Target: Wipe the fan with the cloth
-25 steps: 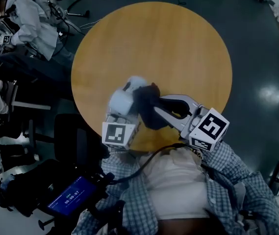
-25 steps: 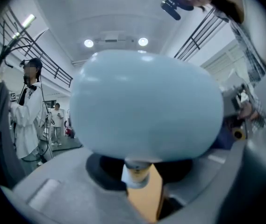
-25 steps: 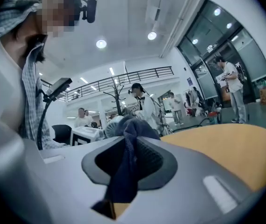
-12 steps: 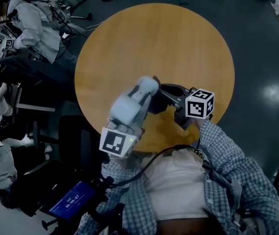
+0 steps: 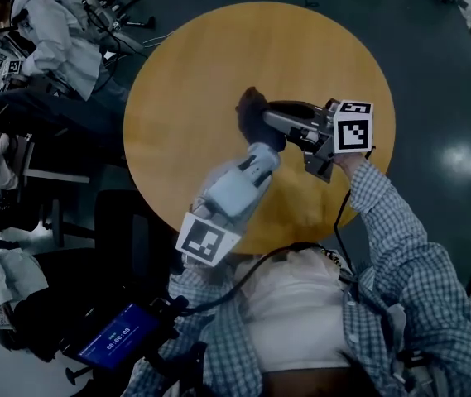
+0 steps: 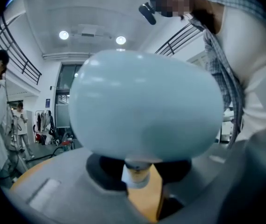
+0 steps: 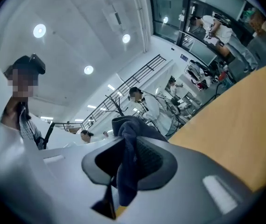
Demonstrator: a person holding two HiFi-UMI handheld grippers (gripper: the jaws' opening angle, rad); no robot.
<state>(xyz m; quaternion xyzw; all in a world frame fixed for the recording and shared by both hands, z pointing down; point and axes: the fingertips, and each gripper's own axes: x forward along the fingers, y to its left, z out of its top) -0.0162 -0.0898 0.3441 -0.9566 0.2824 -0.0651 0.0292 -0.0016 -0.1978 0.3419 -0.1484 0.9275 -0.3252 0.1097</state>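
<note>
In the head view, the left gripper reaches up and to the right over the round wooden table, with the pale blue fan lying along its jaws. The right gripper comes in from the right, and a dark cloth is bunched at its tips. The cloth sits just beside the fan's far end, but contact cannot be told. In the left gripper view, the fan's rounded body fills the frame above the jaws. The jaws stand partly apart and clamp its narrow neck. In the right gripper view, the jaws are nearly together, pinching the cloth, which bulges above them and hangs down through the gap.
</note>
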